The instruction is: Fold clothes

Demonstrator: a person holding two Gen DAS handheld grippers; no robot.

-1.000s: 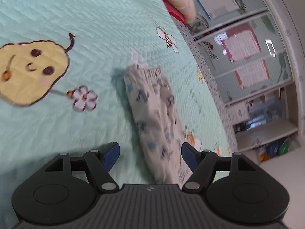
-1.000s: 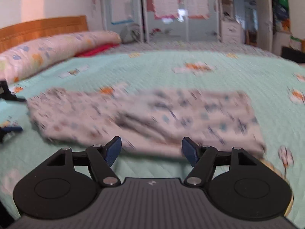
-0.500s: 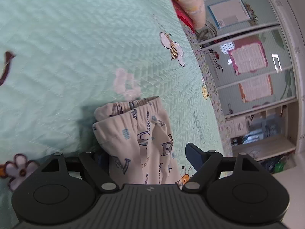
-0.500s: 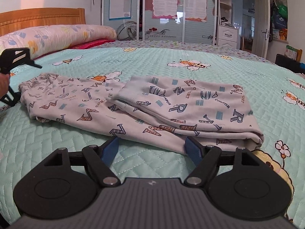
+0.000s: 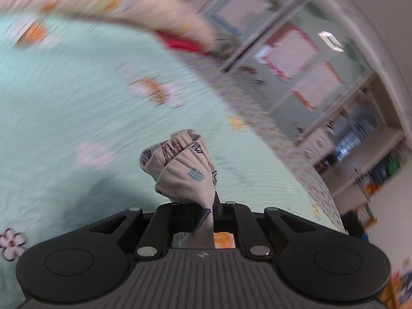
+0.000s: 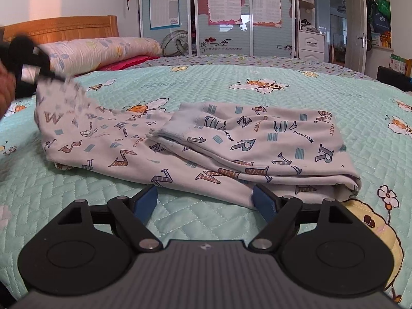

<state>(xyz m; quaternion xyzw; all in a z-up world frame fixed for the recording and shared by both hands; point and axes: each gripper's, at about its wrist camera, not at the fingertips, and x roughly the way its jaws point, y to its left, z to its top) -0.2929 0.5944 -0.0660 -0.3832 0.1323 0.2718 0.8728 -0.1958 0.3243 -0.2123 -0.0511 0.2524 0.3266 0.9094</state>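
Note:
White letter-print pajama pants (image 6: 231, 144) lie on the mint quilted bedspread (image 6: 206, 87), their leg ends folded over toward the right. My left gripper (image 5: 203, 207) is shut on the bunched elastic waistband (image 5: 180, 170) and holds it raised off the bed. In the right wrist view the left gripper (image 6: 28, 61) appears blurred at the far left, pulling that waistband end up. My right gripper (image 6: 204, 202) stands open just in front of the pants' near edge, nothing between its blue pads.
A long floral pillow (image 6: 97, 51) and a red cushion (image 6: 128, 61) lie against the wooden headboard (image 6: 59, 29). Wardrobe doors with posters (image 6: 224, 2) stand beyond the bed. A yellow pear print (image 6: 370, 219) marks the bedspread at the right.
My left gripper closed on the waistband and lifted it off the bed; its view now swings and blurs. The right gripper stayed open near the pants' front edge.

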